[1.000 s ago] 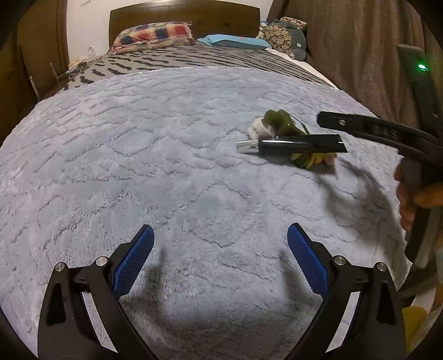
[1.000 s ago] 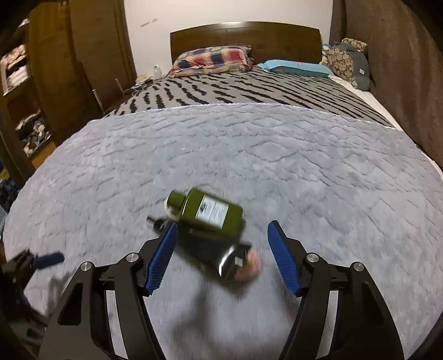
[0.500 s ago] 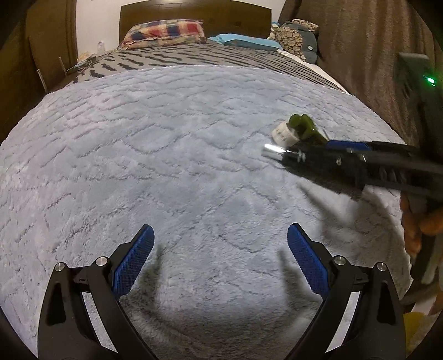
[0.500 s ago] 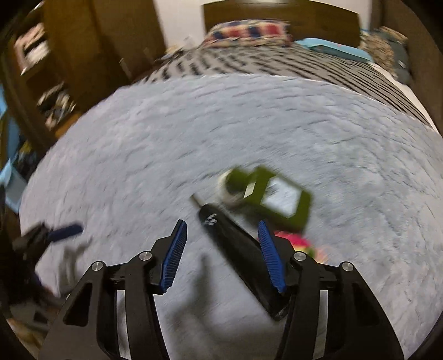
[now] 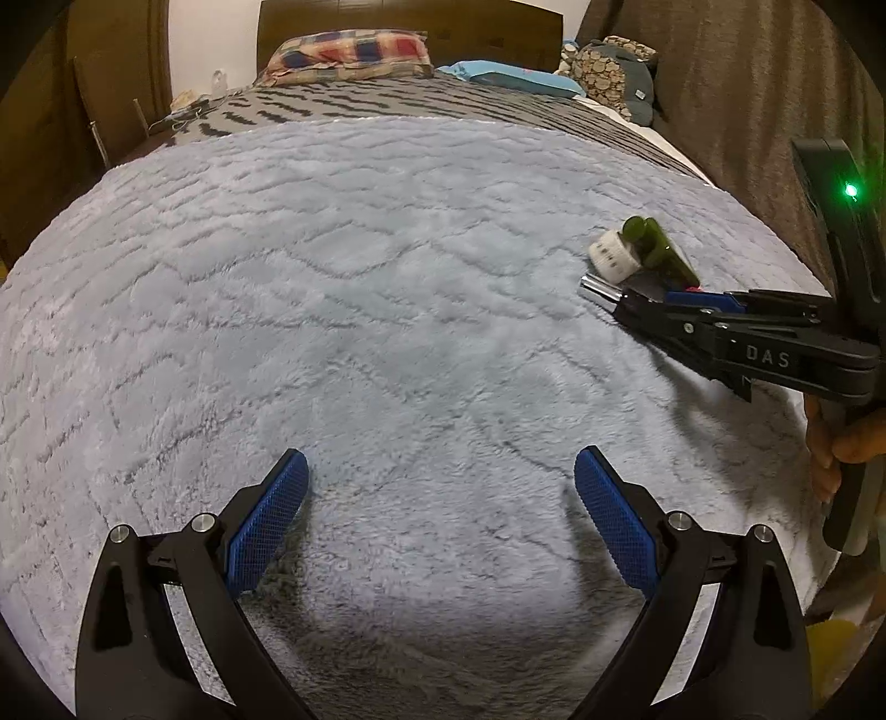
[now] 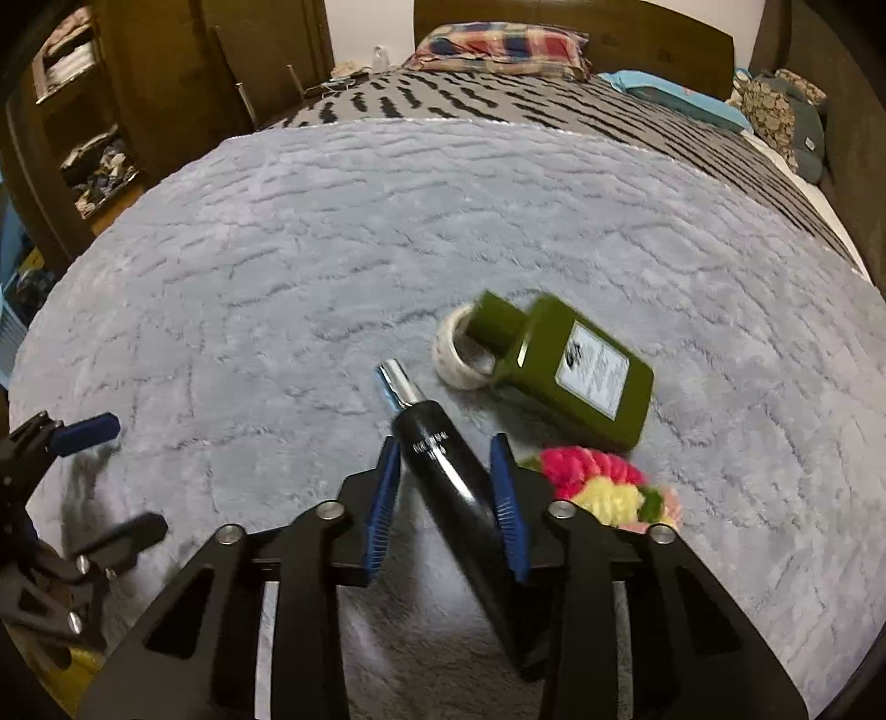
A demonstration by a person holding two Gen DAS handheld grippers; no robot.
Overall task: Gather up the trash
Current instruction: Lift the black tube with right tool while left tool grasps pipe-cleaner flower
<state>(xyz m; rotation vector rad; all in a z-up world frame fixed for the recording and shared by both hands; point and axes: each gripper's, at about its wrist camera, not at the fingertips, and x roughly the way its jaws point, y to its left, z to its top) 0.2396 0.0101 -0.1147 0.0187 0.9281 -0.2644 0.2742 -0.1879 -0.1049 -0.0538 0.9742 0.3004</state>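
Note:
A black tube (image 6: 443,459) with a silver tip lies slanted on the grey fleece blanket (image 6: 277,277). My right gripper (image 6: 446,443) straddles it, jaws closing, and both blue pads touch its sides. An olive green bottle (image 6: 576,376) lies just beyond, its neck through a white tape roll (image 6: 459,354). A pink and yellow woolly item (image 6: 598,487) rests to the right of the tube. The left wrist view has the right gripper (image 5: 626,302) at the tube's silver tip (image 5: 601,291), with the green bottle (image 5: 659,249) behind. My left gripper (image 5: 440,459) stands open over bare blanket.
The blanket covers a bed with a striped cover (image 6: 498,99), pillows (image 6: 498,44) and a wooden headboard at the far end. A wooden wardrobe (image 6: 111,111) stands on the left, a brown curtain (image 5: 747,83) on the right. A person's hand (image 5: 836,443) grips the right tool.
The right gripper dropped over the black tube and its jaws narrowed from wide apart to touching it. The left gripper drifted a little across the blanket and stayed open.

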